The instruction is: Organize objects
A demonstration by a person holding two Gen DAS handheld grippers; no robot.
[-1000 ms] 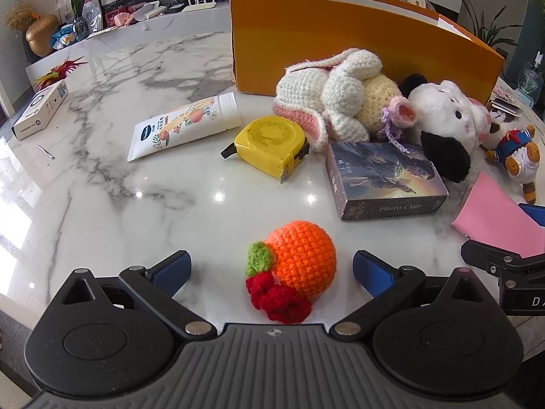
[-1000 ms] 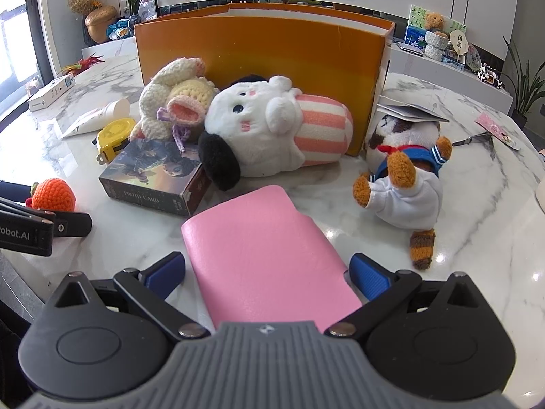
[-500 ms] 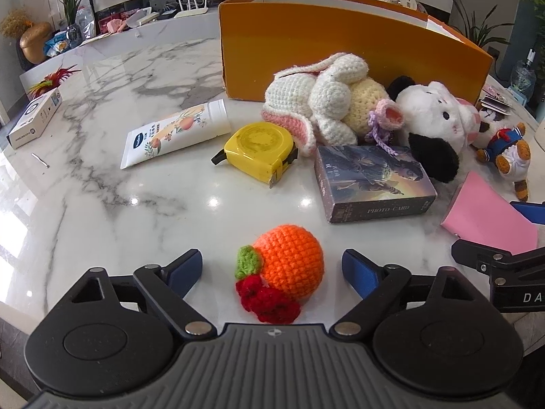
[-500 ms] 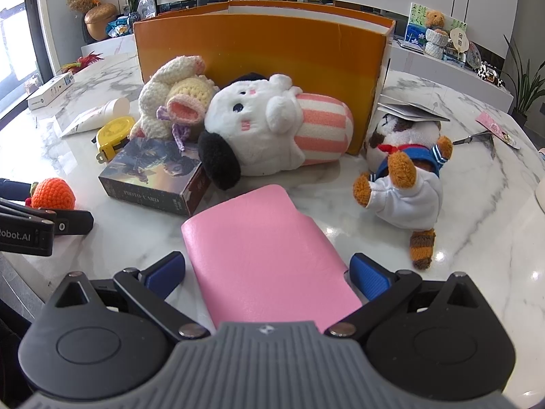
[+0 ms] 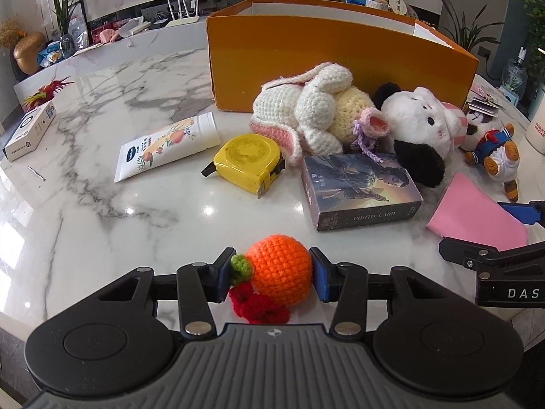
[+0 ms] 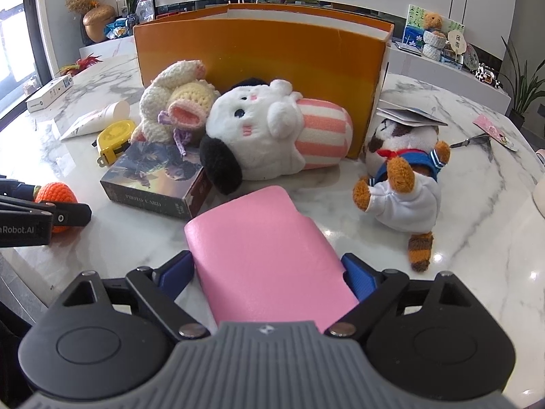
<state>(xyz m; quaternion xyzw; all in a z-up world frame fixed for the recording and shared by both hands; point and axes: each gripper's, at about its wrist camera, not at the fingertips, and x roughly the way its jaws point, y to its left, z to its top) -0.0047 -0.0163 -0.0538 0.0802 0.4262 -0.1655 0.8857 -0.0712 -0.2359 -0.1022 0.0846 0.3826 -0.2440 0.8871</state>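
My left gripper (image 5: 269, 277) is shut on a crocheted orange fruit (image 5: 281, 274) with a green leaf and red tassel, low over the marble table (image 5: 85, 204). My right gripper (image 6: 269, 274) has closed its blue pads against the sides of a pink pouch (image 6: 265, 252) that lies on the table; the pouch also shows in the left wrist view (image 5: 477, 214). An open orange box (image 5: 333, 61) stands at the back, also in the right wrist view (image 6: 265, 58).
In front of the box lie a crocheted rabbit (image 5: 313, 109), a white plush dog (image 5: 422, 129), a sailor plush (image 6: 402, 184), a photo card box (image 5: 357, 191), a yellow tape measure (image 5: 248, 160) and a tube (image 5: 167, 146). A white carton (image 5: 30, 129) lies far left.
My left gripper's fingers closed from wide open onto the orange fruit. My right gripper's fingers closed in against the pink pouch.
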